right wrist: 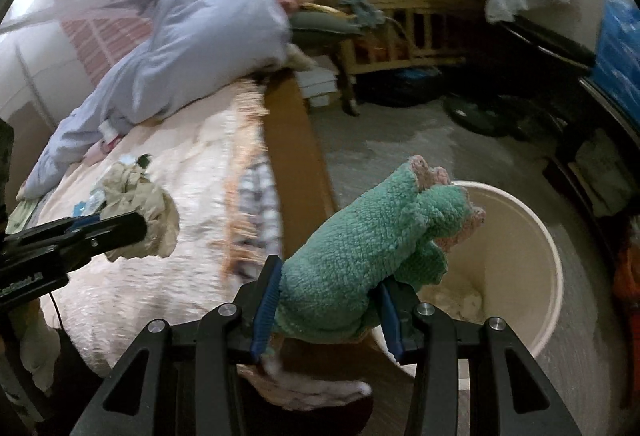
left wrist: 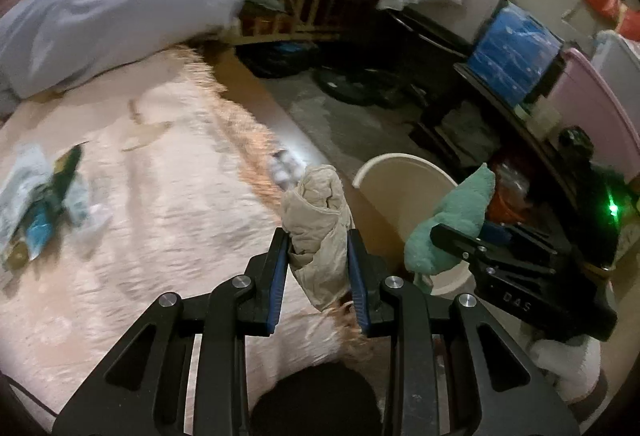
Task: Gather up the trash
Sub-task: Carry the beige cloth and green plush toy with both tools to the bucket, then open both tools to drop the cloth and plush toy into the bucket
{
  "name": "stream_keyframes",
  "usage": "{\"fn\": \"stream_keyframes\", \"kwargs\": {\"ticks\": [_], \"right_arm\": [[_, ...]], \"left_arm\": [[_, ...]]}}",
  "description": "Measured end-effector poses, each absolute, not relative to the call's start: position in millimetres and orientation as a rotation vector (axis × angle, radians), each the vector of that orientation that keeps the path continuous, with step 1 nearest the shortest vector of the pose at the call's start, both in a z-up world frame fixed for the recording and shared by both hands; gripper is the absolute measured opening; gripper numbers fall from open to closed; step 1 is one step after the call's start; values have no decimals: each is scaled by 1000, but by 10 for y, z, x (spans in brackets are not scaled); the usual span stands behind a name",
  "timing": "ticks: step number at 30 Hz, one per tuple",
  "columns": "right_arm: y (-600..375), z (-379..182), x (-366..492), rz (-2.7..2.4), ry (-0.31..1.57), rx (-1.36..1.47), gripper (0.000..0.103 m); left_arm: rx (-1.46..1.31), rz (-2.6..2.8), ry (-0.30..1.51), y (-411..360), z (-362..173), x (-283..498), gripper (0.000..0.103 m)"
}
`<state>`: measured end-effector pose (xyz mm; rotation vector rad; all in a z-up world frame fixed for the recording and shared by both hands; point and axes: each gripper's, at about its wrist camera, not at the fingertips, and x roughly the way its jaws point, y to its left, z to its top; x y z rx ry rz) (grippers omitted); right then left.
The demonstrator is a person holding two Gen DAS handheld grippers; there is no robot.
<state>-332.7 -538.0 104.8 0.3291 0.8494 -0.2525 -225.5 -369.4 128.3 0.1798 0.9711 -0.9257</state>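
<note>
The left gripper (left wrist: 318,268) is clenched on a crumpled beige cloth wad (left wrist: 318,220), its blue-lined pads pressing both sides while the wad sticks up past the fingertips and hangs a little below them. The right gripper (right wrist: 328,300) grips a fuzzy green towel with pink edging (right wrist: 372,232), bunched between its pads and reaching forward over the near rim of a round cream plastic bucket (right wrist: 536,228). That bucket stands on the grey floor just beside the wooden bed frame, and whitish material lies in its bottom. The left gripper and its beige wad hang over the bed's edge, just beside the bucket. Farther from the bucket, on the pale pink bedspread (left wrist: 160,220), lie crinkled blue and green wrappers (left wrist: 44,204). Beyond them a bundled lavender-grey blanket (left wrist: 112,0) sits at the bed's far end, well apart from the bucket.
</note>
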Motion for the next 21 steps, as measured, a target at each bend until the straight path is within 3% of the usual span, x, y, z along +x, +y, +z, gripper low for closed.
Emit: {"fn": "stream_keyframes", "kwargs": {"ticks": [21], "right_arm": [[-6229, 500, -3664, -438, 938, 454, 43]], "left_arm": [[253, -1088, 1020, -4602, 1033, -2457, 27]]}}
